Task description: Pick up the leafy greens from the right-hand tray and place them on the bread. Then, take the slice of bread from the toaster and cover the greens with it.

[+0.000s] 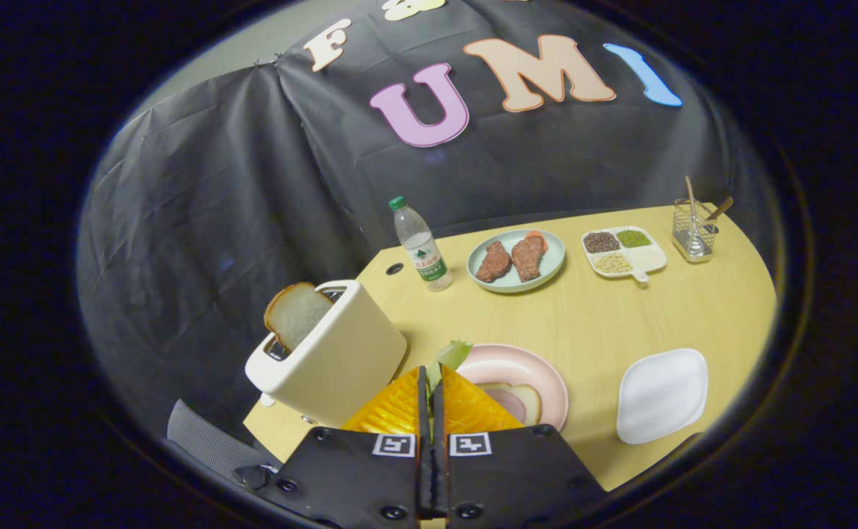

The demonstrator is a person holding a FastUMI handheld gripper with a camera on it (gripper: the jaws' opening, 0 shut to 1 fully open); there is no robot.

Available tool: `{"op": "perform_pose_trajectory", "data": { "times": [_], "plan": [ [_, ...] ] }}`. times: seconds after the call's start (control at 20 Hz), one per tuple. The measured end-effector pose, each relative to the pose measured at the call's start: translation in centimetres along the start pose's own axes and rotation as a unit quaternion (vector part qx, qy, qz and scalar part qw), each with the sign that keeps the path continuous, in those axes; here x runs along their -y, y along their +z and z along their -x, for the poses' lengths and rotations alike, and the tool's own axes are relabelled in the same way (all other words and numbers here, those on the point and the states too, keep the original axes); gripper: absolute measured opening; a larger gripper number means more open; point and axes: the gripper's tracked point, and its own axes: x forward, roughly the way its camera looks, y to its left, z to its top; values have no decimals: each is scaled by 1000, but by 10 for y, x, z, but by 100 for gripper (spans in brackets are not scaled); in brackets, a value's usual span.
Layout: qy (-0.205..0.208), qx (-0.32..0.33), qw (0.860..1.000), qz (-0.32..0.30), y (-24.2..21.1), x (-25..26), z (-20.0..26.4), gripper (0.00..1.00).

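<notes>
- My claw (433, 375) is pinched nearly closed on the leafy greens (452, 354), both fingers pressing a leaf that sticks up from between the tips.
- Just beyond my fingers sits a pink plate (539, 371) on the wooden table (605, 316), with a slice of bread (521, 400) lying on it.
- Beside the plate, the toaster (333, 353) stands with a second slice (293, 312) poking out of its slot.
- A white tray (660, 397) lies on the plate's other side.
- Farther off stand a water bottle (420, 246), a plate of meat (516, 261), a divided dish of beans (624, 253) and a utensil holder (693, 229).
</notes>
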Motion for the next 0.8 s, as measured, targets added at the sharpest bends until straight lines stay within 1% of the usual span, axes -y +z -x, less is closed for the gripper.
{"op": "perform_pose_trajectory", "data": {
  "times": [0.3, 0.45, 0.6, 0.8],
  "plan": [
    [-64, -23, 997, 32, -22, 42, -18, 3],
    [-94, -37, 994, 36, -36, 62, -25, 3],
    [-113, -48, 992, 44, -51, 71, -28, 3],
    [-120, -66, 990, 39, -68, 77, -33, 4]
  ]
}}
